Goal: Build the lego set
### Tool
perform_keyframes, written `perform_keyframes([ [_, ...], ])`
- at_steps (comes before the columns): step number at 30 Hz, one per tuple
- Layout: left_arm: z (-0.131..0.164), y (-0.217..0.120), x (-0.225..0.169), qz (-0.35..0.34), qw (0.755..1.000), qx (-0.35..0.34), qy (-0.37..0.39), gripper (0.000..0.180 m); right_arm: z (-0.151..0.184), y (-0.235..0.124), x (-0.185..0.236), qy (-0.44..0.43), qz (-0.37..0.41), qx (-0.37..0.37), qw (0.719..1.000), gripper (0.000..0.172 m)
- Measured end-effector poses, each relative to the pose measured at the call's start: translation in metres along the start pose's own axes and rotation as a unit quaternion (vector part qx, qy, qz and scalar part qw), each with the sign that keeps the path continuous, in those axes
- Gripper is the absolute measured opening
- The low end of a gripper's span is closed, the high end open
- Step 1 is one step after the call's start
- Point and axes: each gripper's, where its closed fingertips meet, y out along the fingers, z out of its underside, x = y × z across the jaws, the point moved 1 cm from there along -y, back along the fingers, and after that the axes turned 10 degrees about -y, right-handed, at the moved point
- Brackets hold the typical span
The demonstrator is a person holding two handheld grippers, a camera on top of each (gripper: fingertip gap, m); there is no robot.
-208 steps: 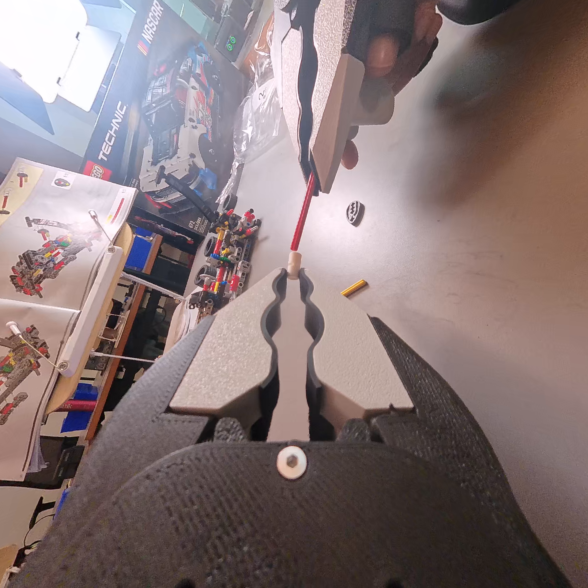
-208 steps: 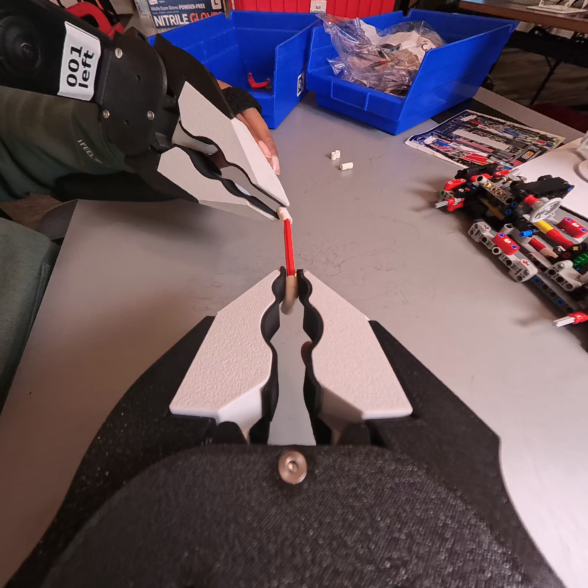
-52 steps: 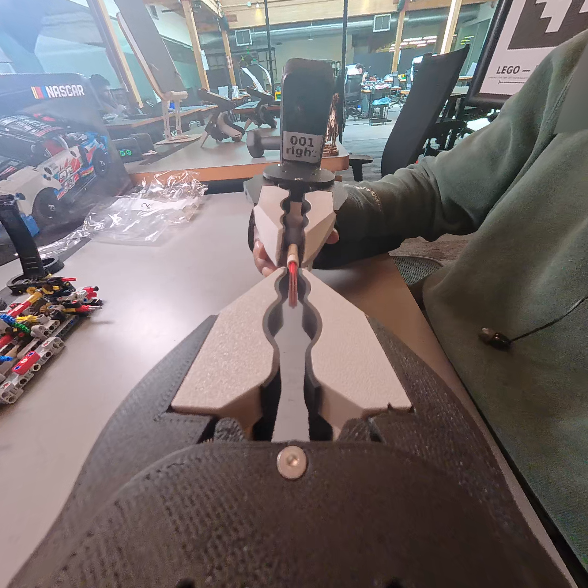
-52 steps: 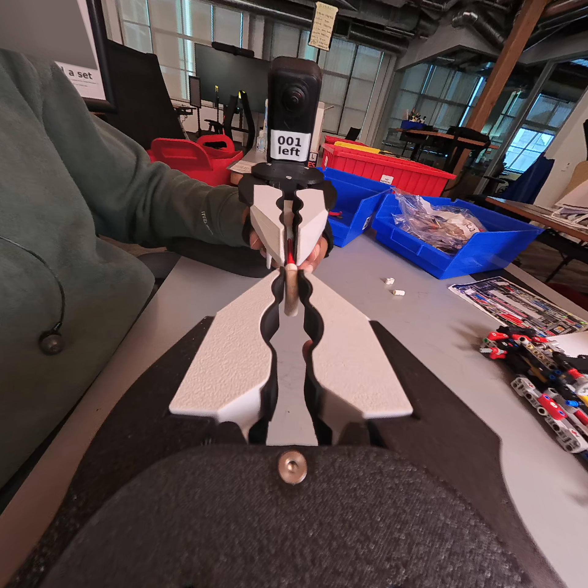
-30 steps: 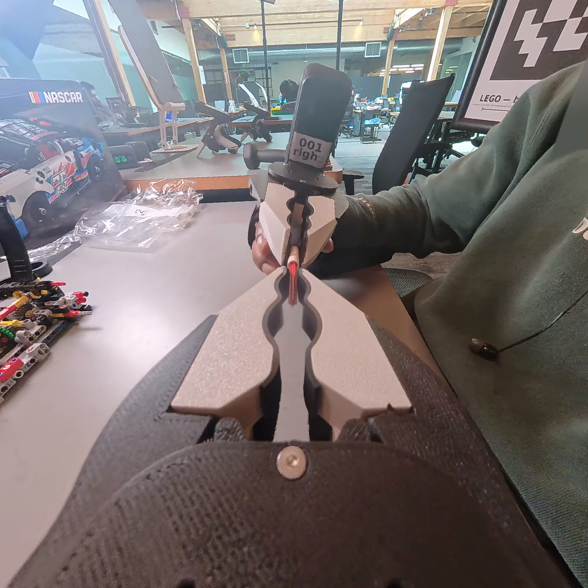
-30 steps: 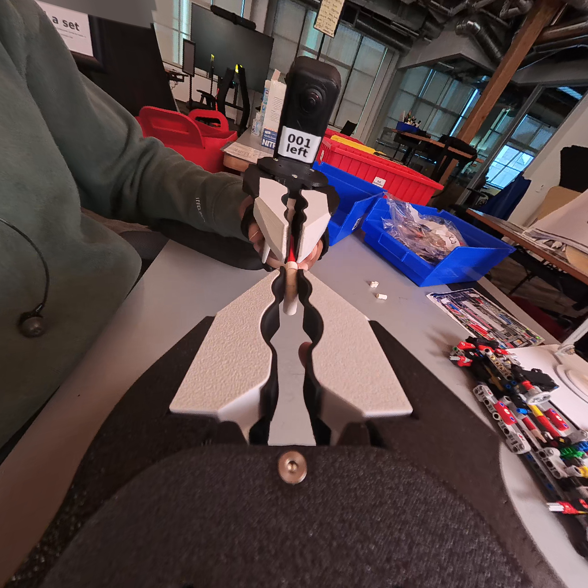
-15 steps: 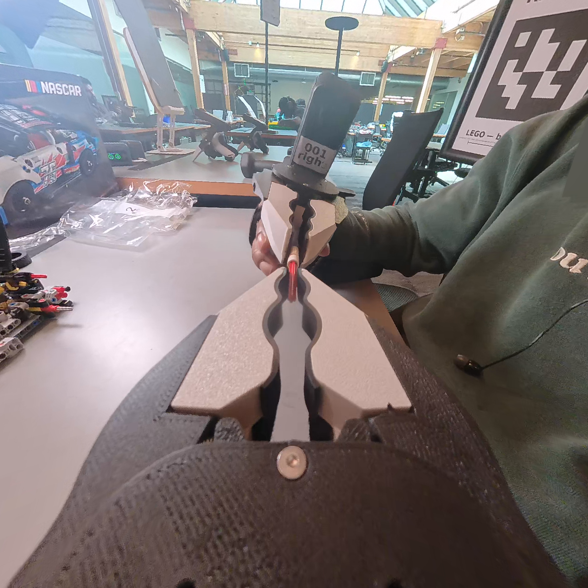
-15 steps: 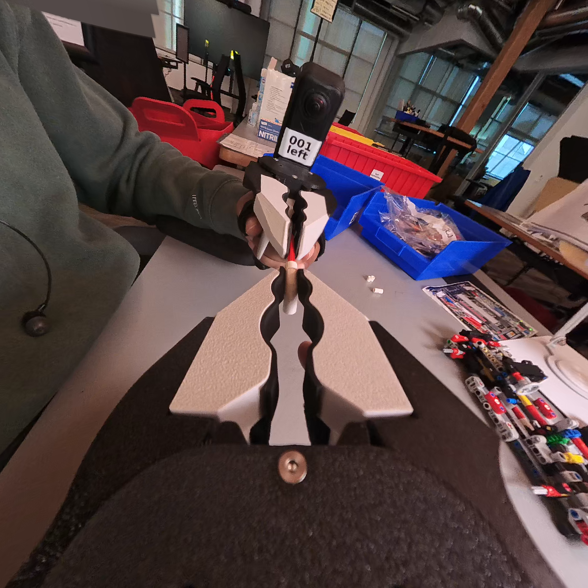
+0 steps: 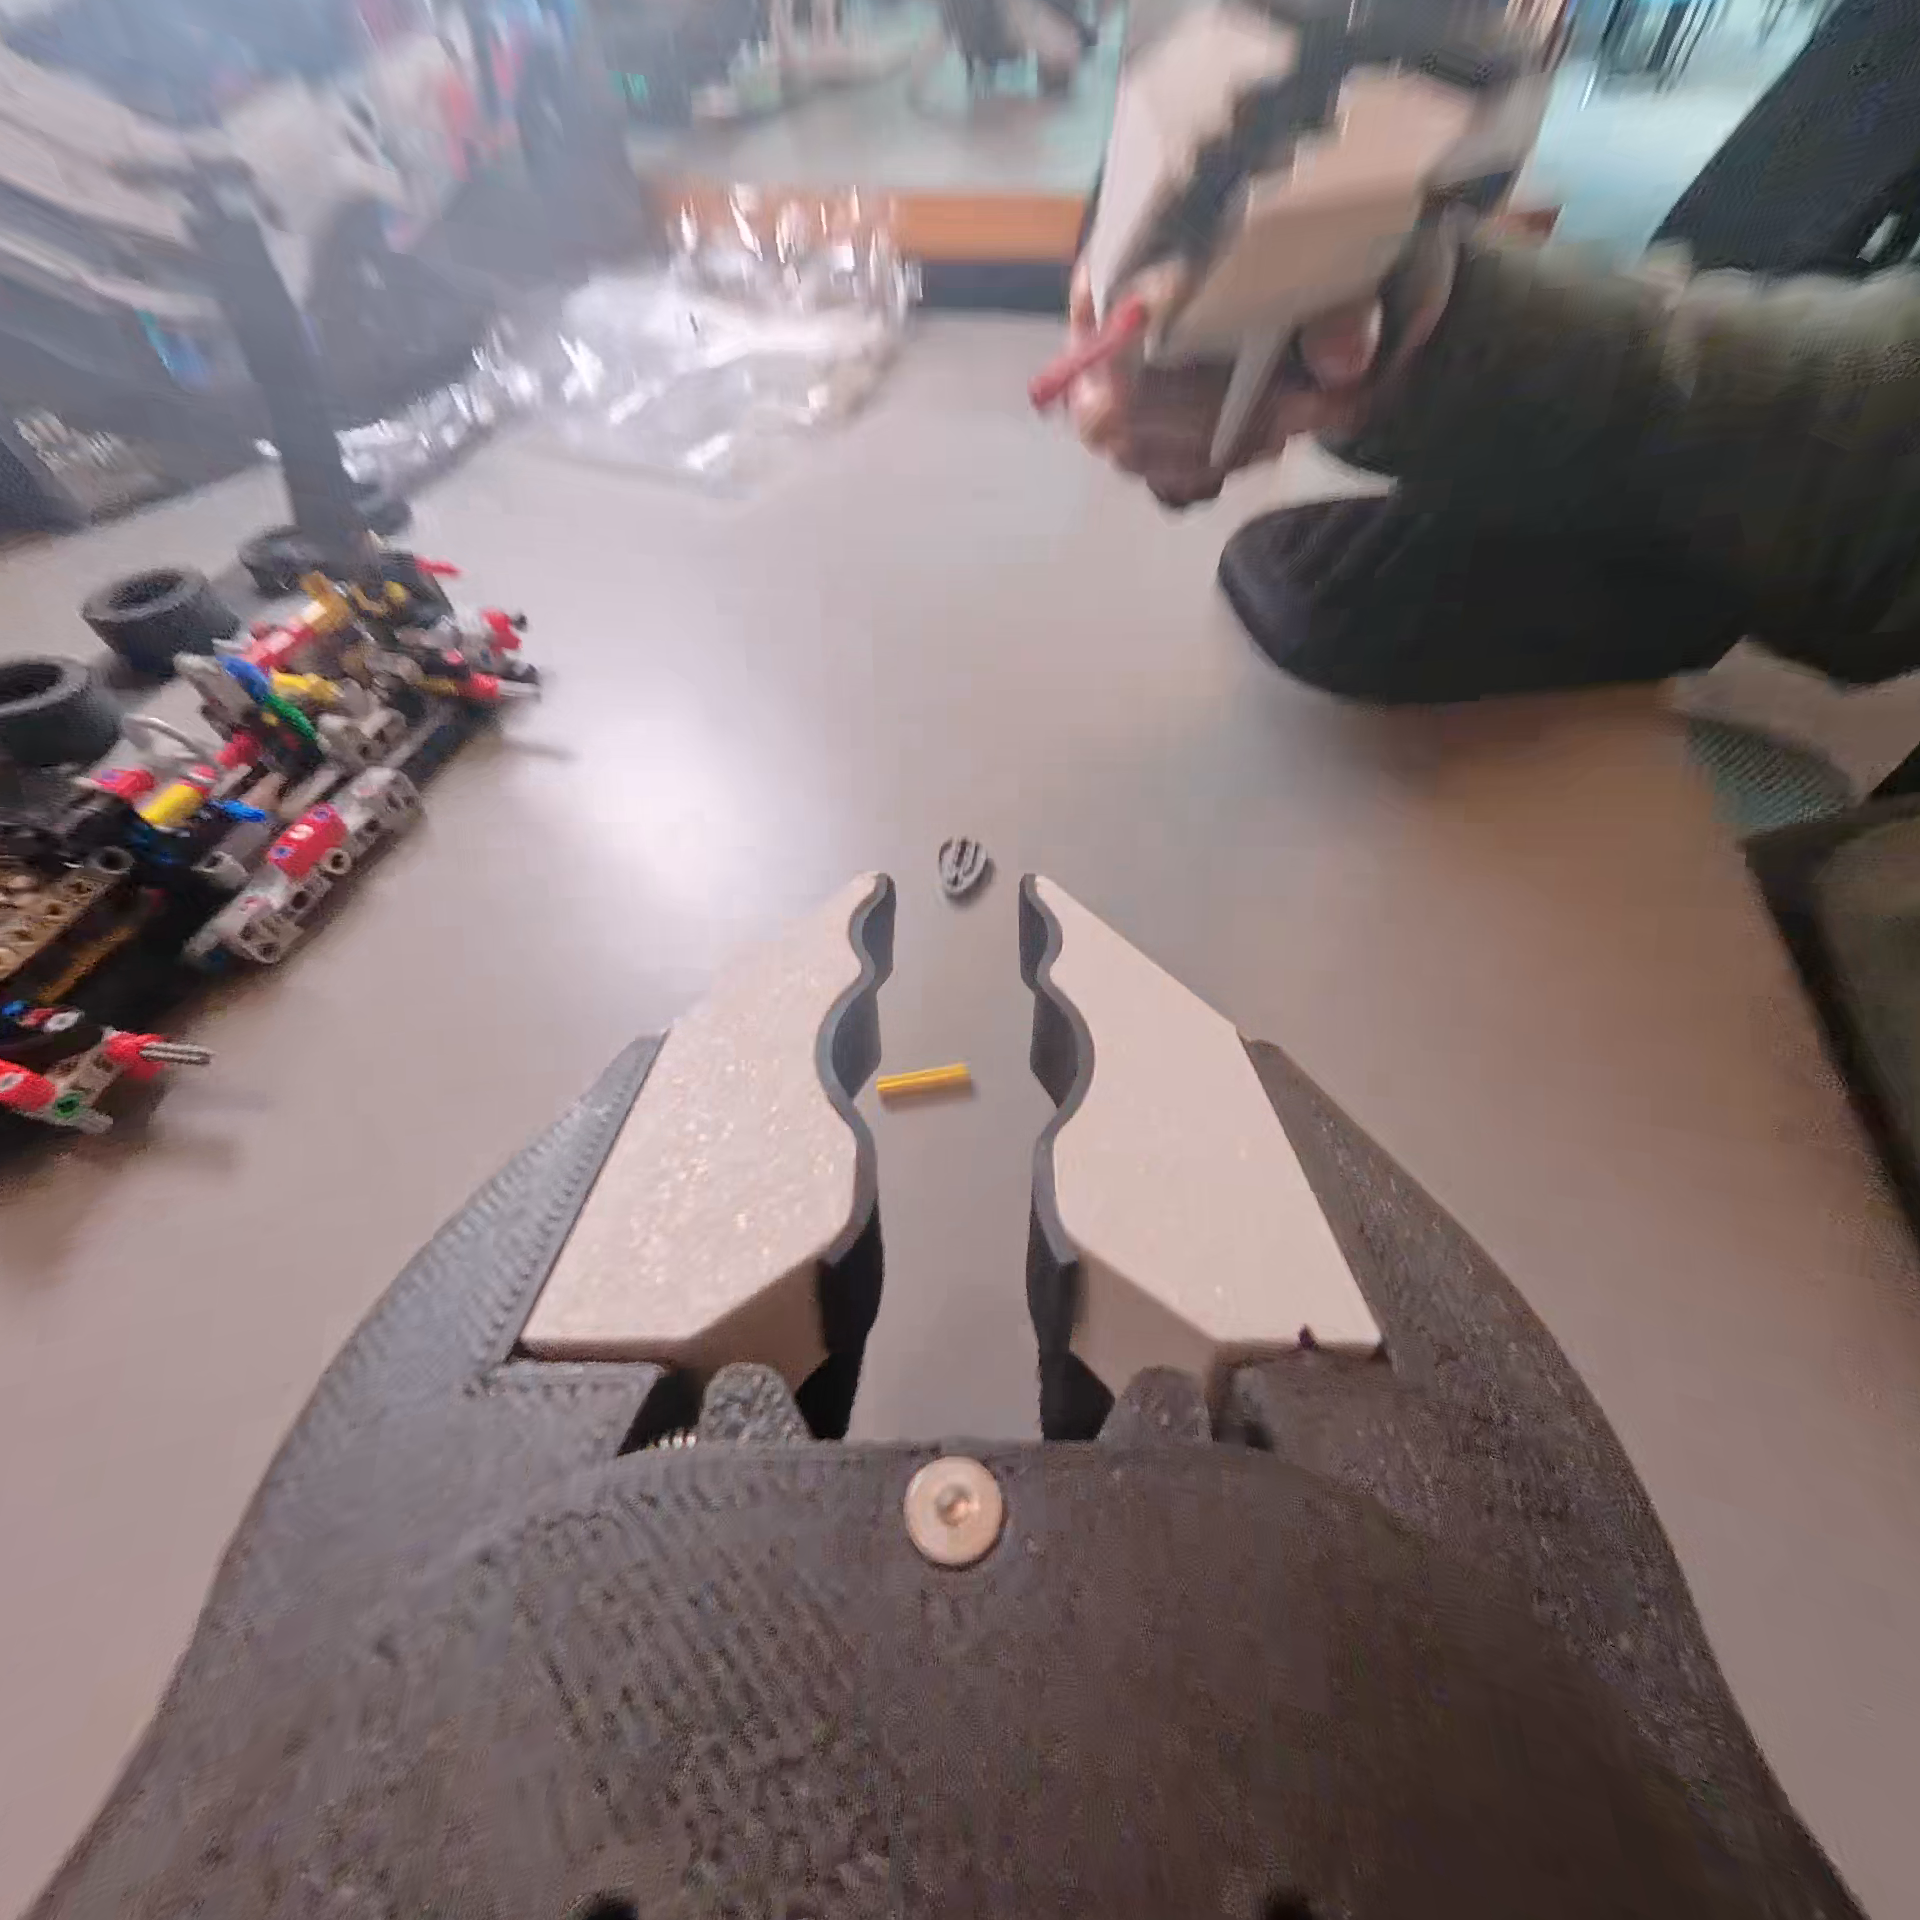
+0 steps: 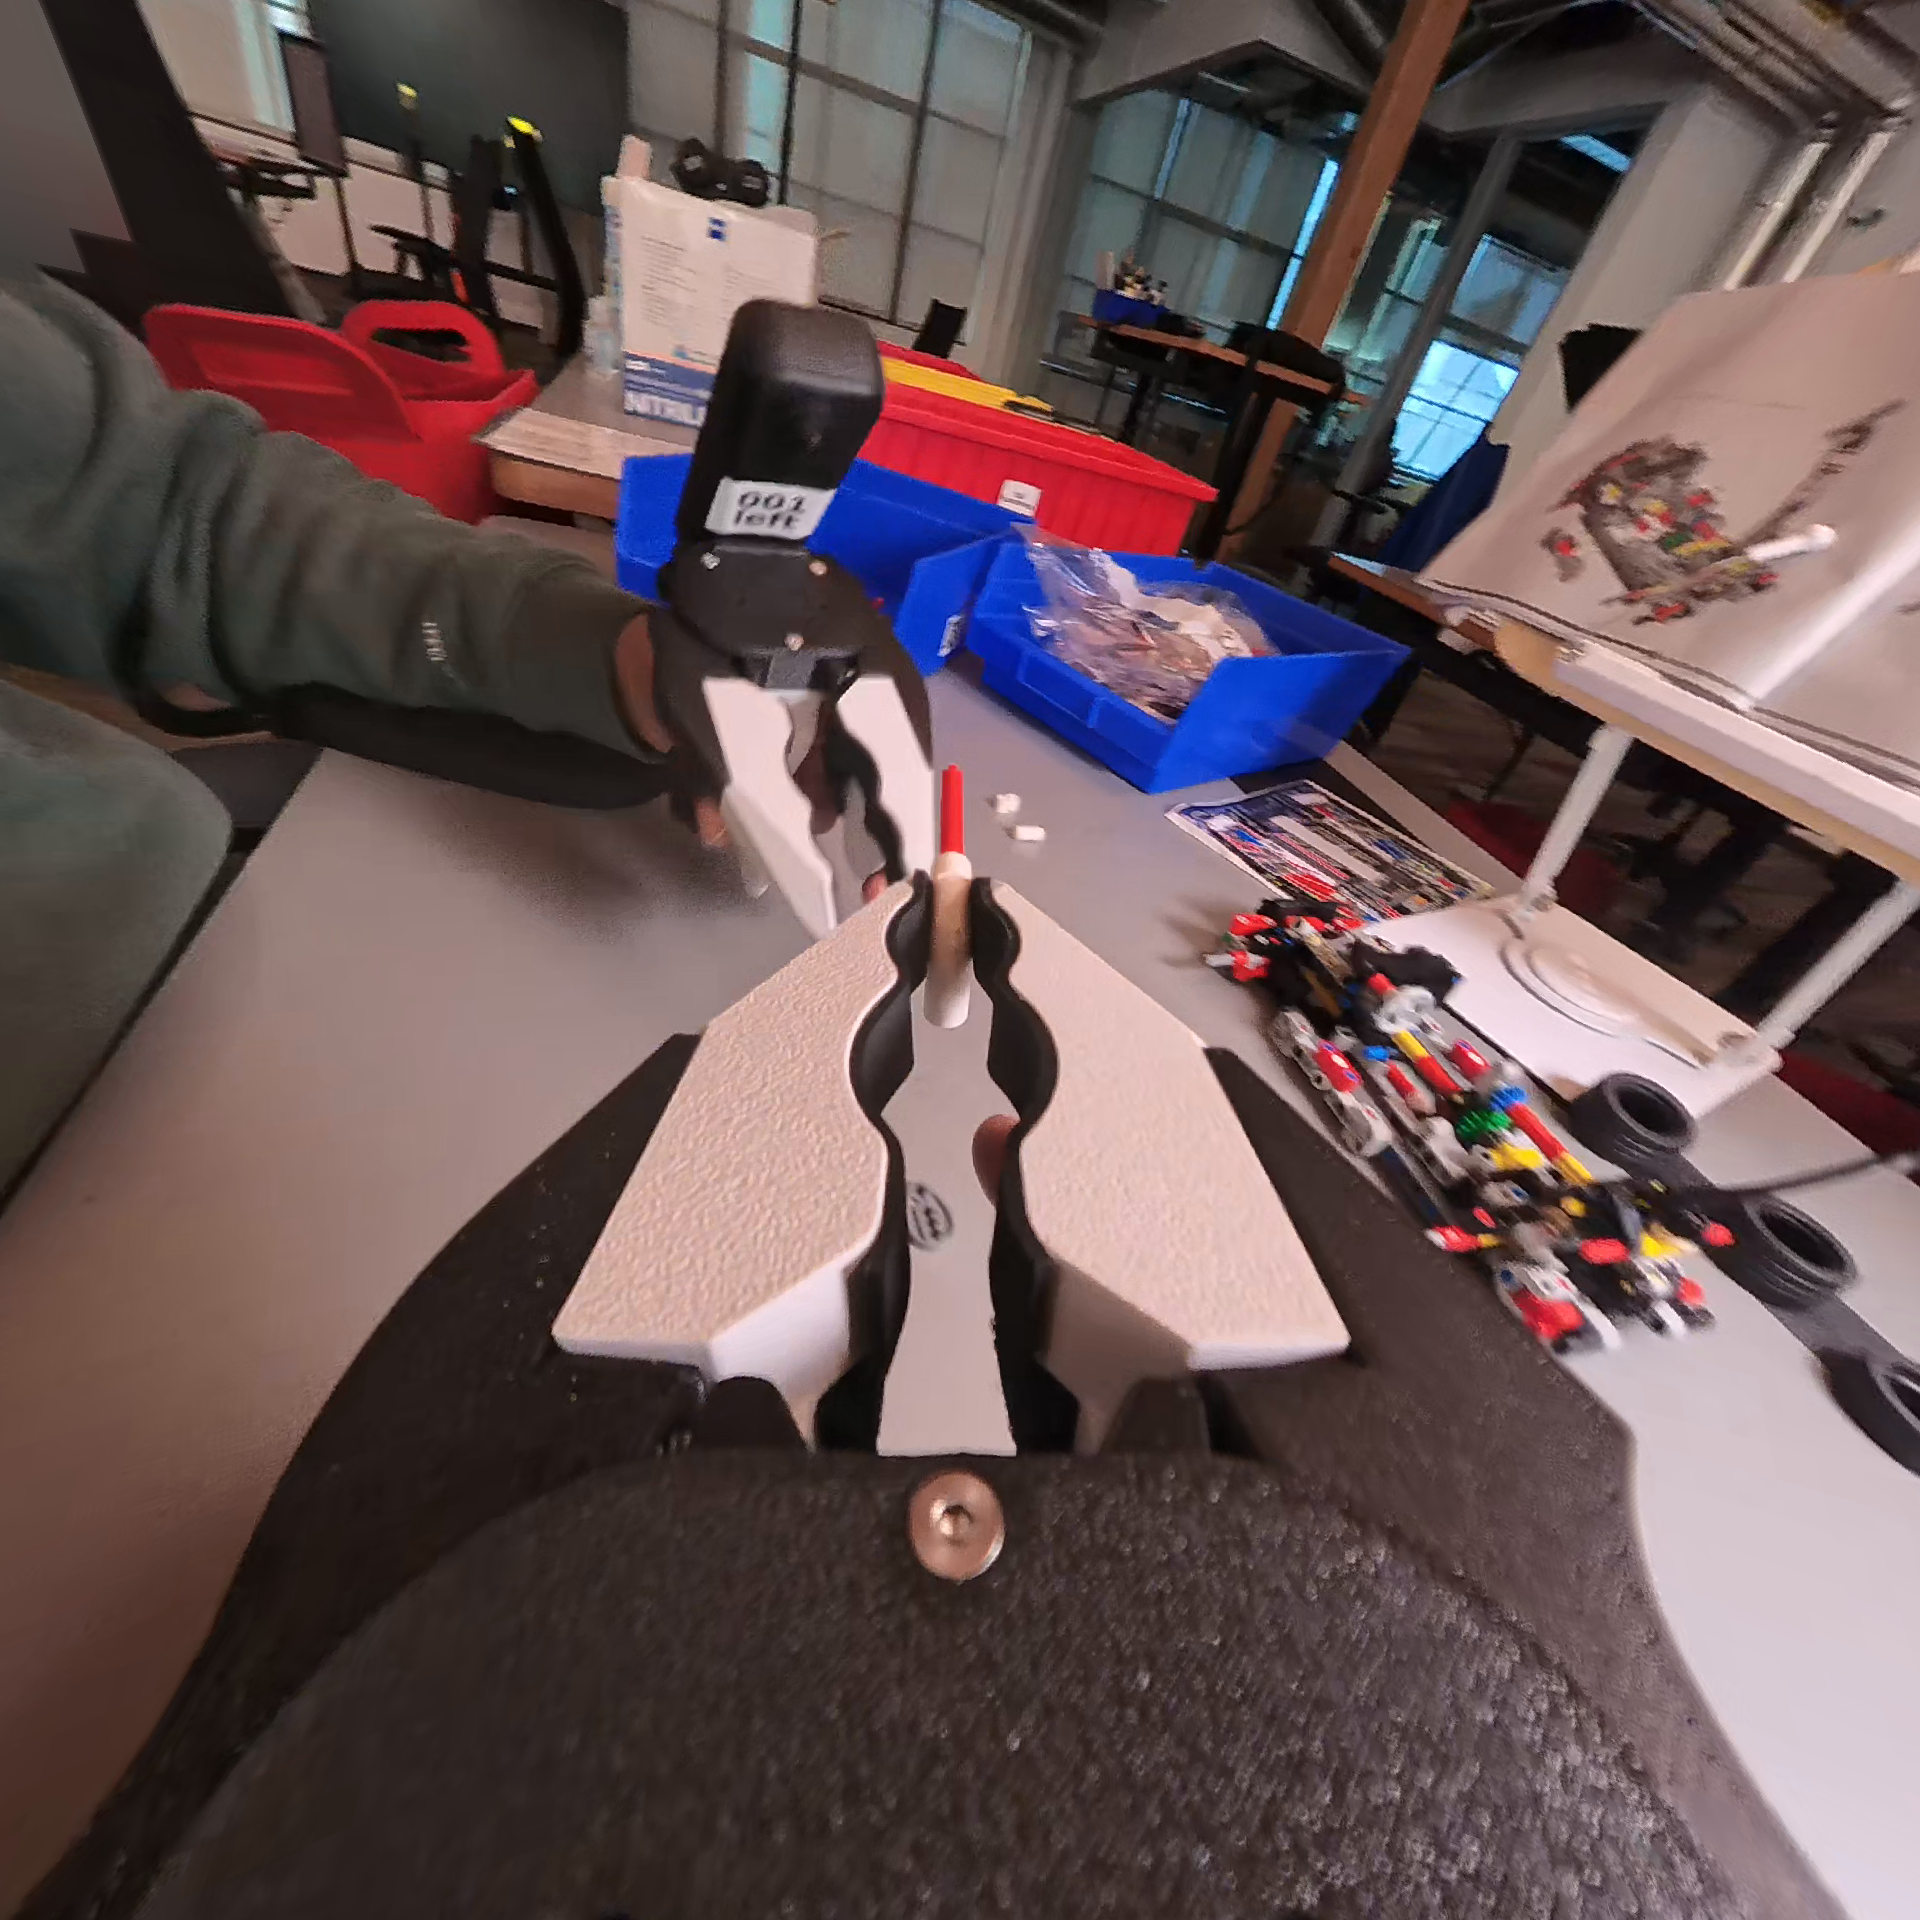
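My right gripper (image 10: 948, 894) is shut on a whitish sleeve (image 10: 948, 961) with a red axle (image 10: 951, 810) sticking out of its far end, held above the grey table (image 10: 468, 987). My left gripper (image 9: 956, 888) is open and empty, pointing down at the table (image 9: 1299, 935). Between its fingers I see a small dark oval piece (image 9: 964, 865) and a short yellow pin (image 9: 923, 1081) lying on the table. The right gripper (image 9: 1226, 239) with the red axle (image 9: 1081, 364) shows blurred at the upper right. In the right wrist view the left gripper (image 10: 831, 810) stands open just left of the axle.
A part-built brick chassis (image 9: 260, 748) and black tyres (image 9: 156, 613) lie at the left, clear bags (image 9: 727, 343) behind. In the right wrist view: the chassis (image 10: 1455, 1122), tyres (image 10: 1631, 1122), a booklet (image 10: 1330, 842), two small white pieces (image 10: 1018, 816), blue bins (image 10: 1174, 665), an instruction stand (image 10: 1714, 540). Some 11 cm of space lies between my two pairs of fingers.
My left gripper has opened, let go of the red axle and swung away and down towards the table. The right gripper keeps the sleeve with the axle in it.
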Motion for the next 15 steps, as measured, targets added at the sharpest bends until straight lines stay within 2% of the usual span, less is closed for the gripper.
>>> perform_keyframes([
  [3, 0.016, 0.035, 0.003, -0.001, 0.997, 0.075, 0.026, 0.024, 0.009, -0.012, -0.016, 0.009, 0.028, 0.011, 0.999, 0.005],
  [7, 0.027, 0.068, 0.01, 0.01, 0.99, 0.14, 0.028, 0.03, 0.014, -0.023, -0.026, 0.017, 0.051, 0.014, 0.998, 0.005],
  [15, 0.031, 0.085, 0.009, 0.025, 0.98, 0.194, 0.047, 0.021, 0.015, -0.027, -0.028, 0.018, 0.054, 0.017, 0.998, 0.005],
])
